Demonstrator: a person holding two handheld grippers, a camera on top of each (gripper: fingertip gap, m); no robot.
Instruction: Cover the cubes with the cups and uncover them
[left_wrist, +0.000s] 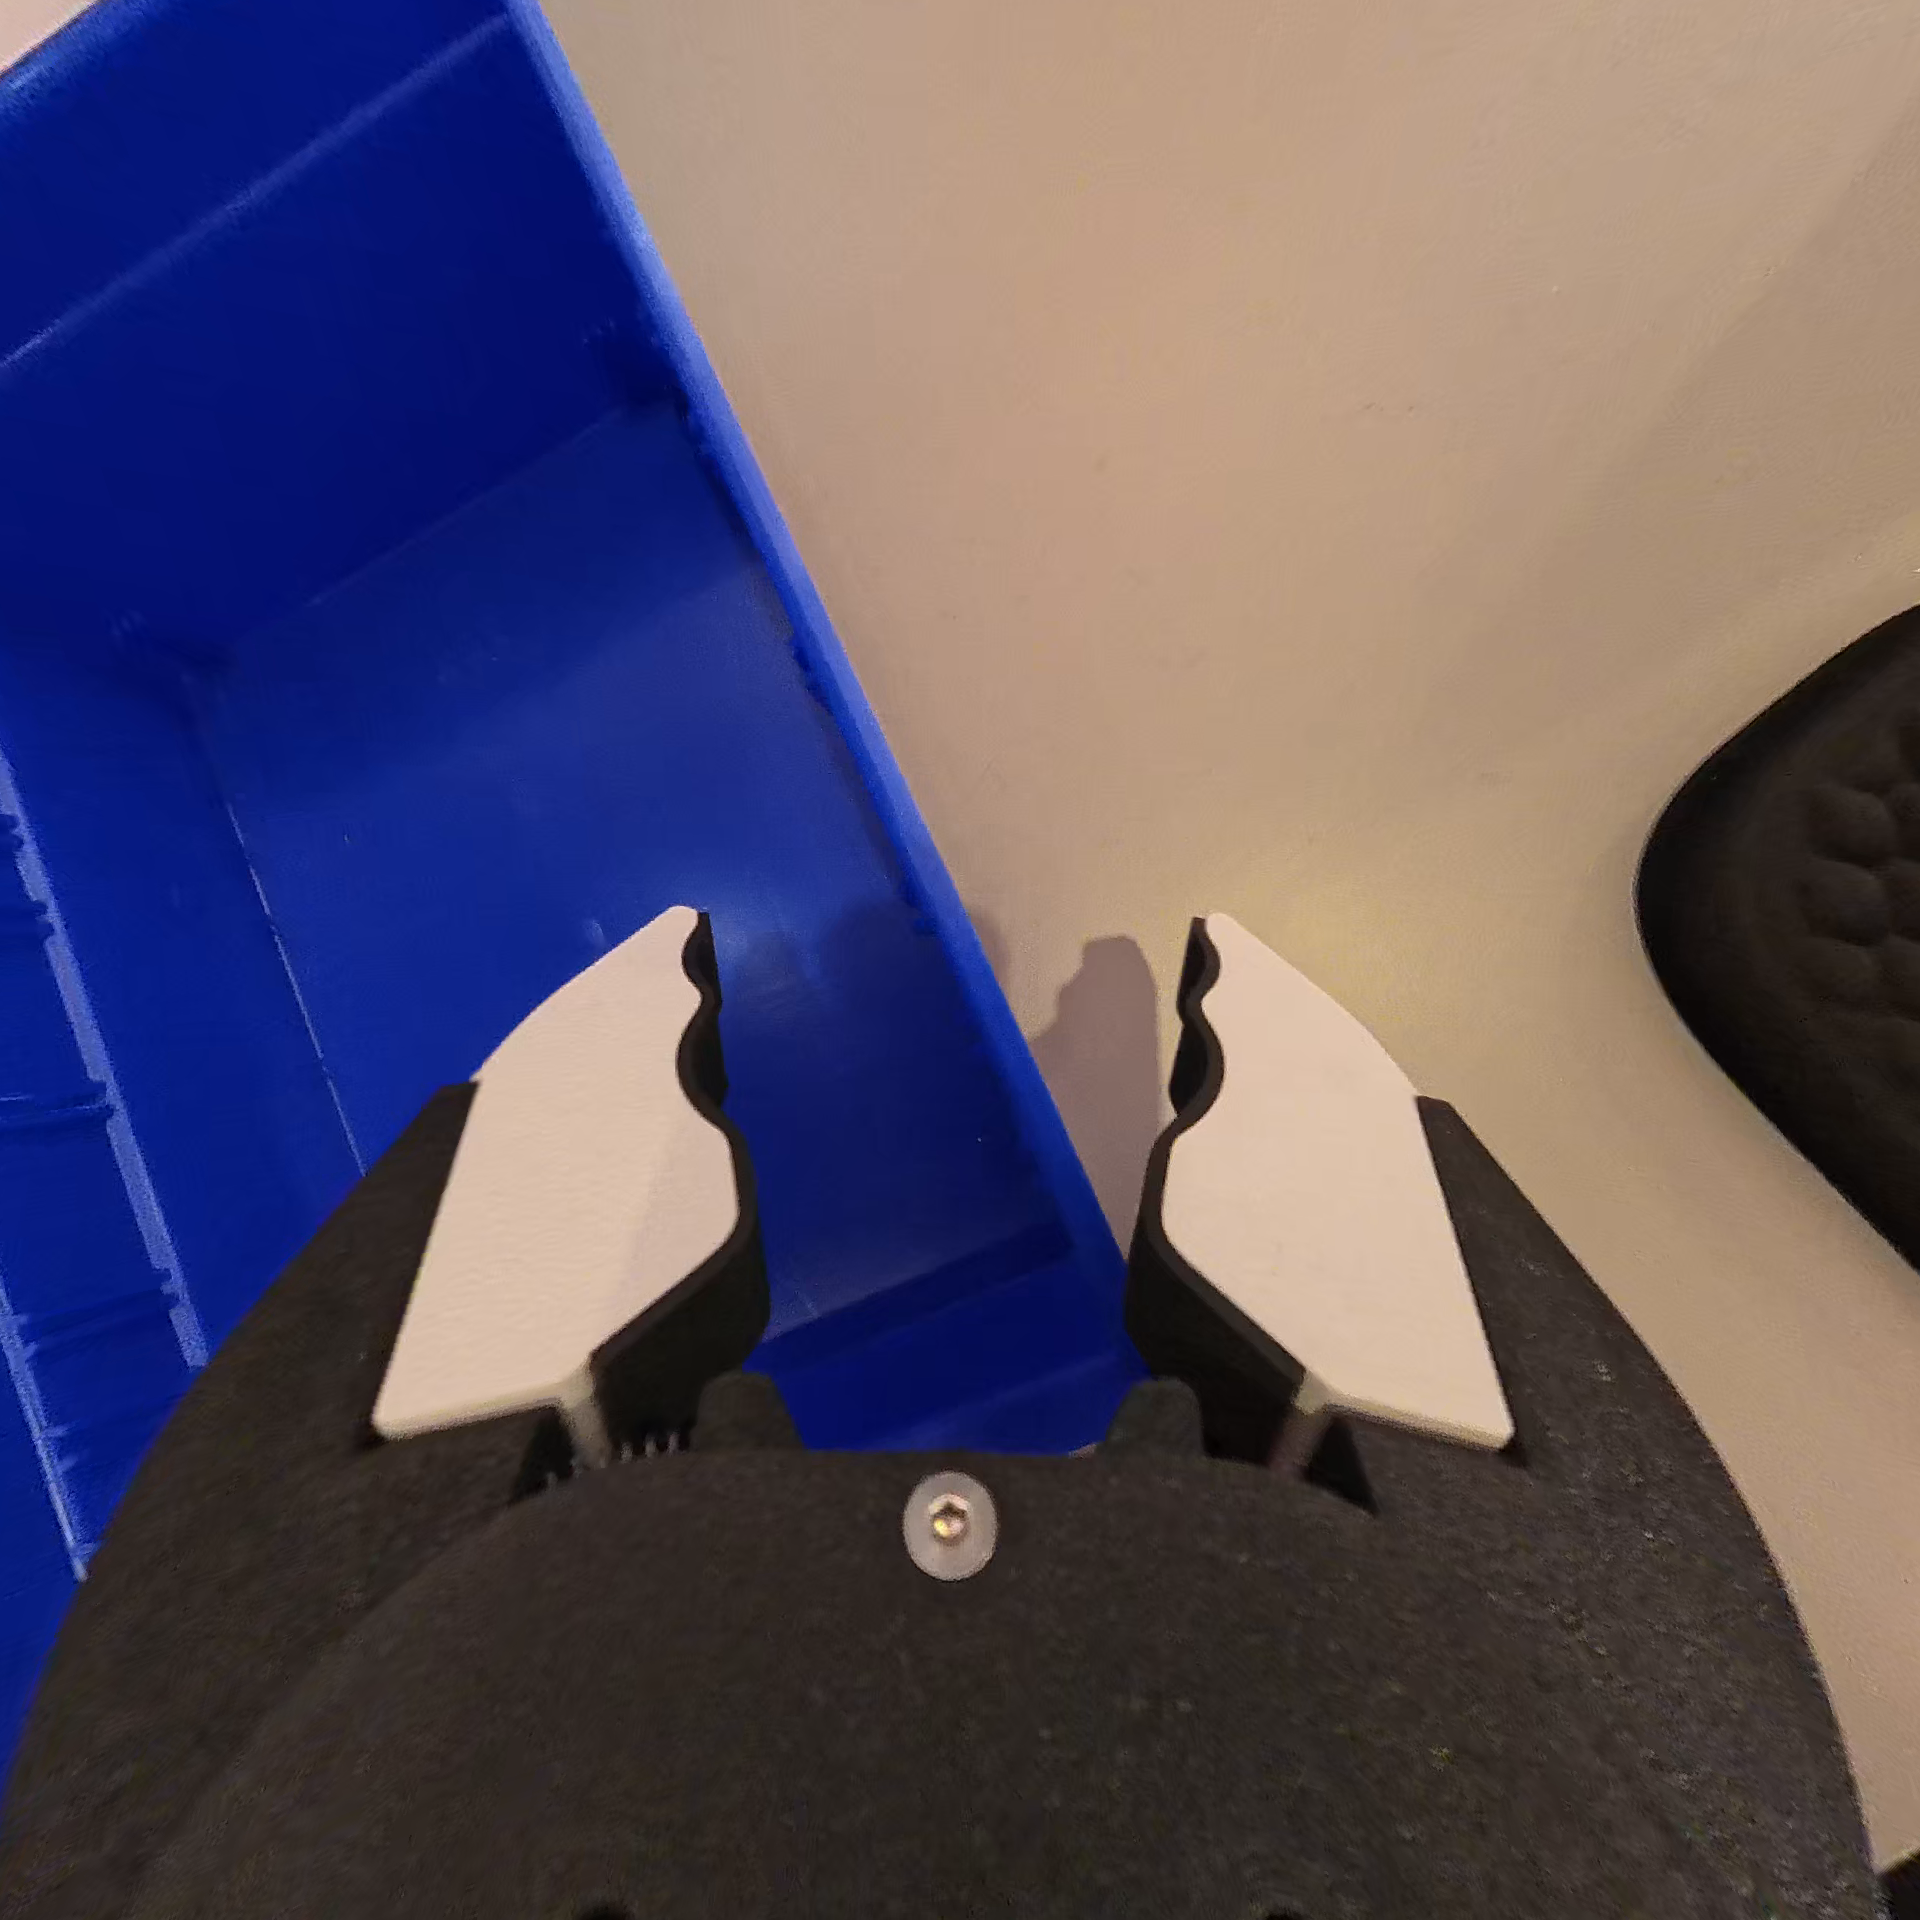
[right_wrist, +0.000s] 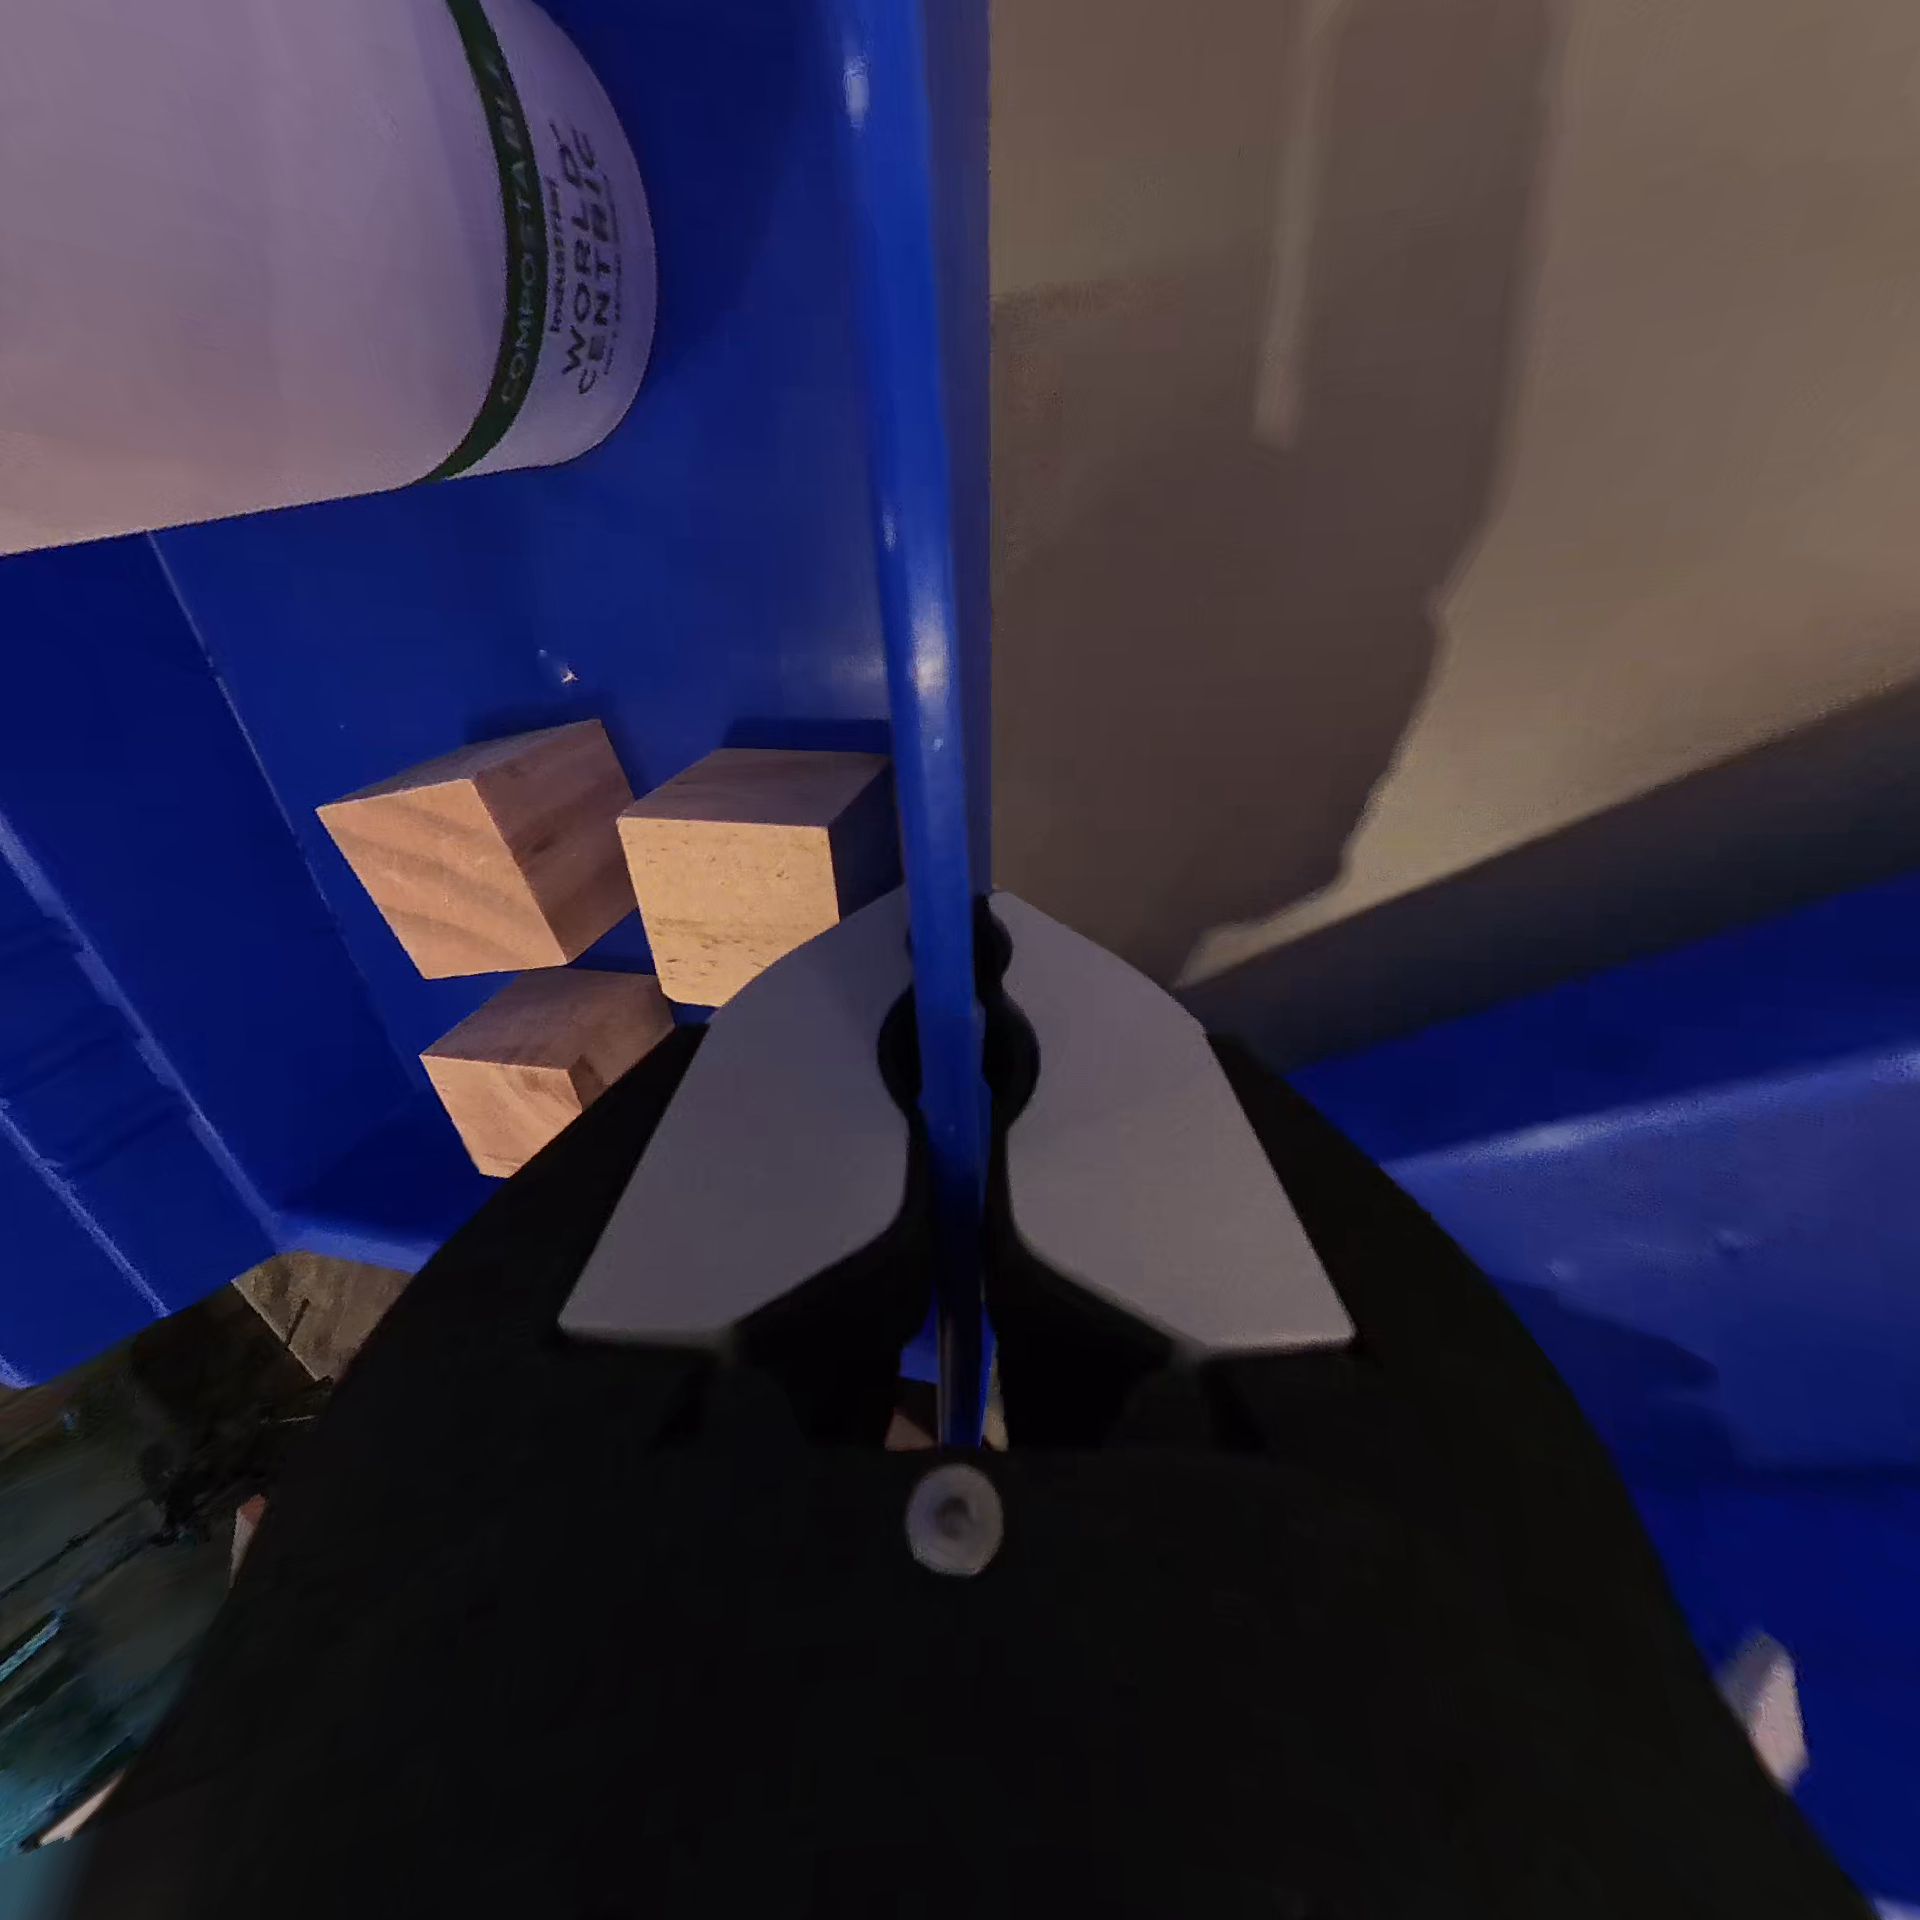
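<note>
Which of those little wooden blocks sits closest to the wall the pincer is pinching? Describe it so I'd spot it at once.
Start at the blue bin in the right wrist view, where the right gripper is clamped on its thin wall. Three wooden cubes huddle in the corner below a lying white cup. Yours is the pale cube right against that wall; its facing side looks lighter and speckled, with less streaky grain than its neighbours.

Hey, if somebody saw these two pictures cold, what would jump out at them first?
Probably the right gripper, its fingers pinched shut on the thin wall of a blue bin. Just left of that wall, inside the bin, sit three wooden cubes, with a white paper cup lying on its side above them. The left gripper hangs open over an empty blue bin.
</note>
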